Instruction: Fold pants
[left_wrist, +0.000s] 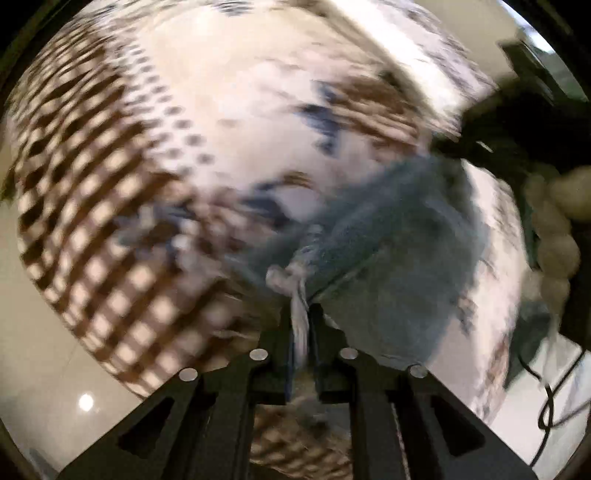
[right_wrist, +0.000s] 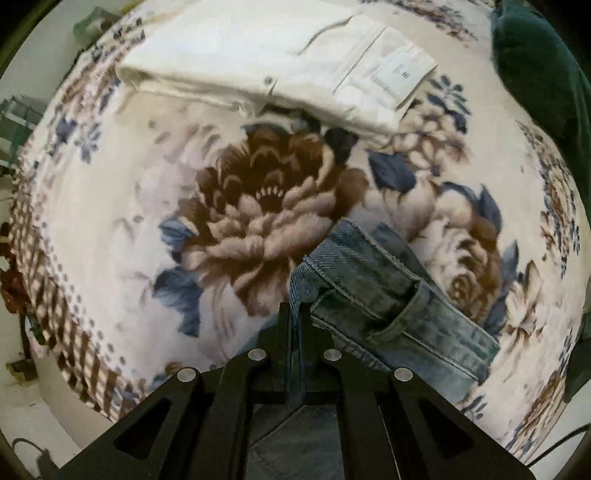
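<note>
Left gripper (left_wrist: 300, 314) and right gripper (right_wrist: 295, 314): jaws clamped tight.

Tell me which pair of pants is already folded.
The white pants, lying as a neat flat stack at the far edge of the floral blanket. The blue jeans are not: the right gripper and left gripper each pinch them.
</note>
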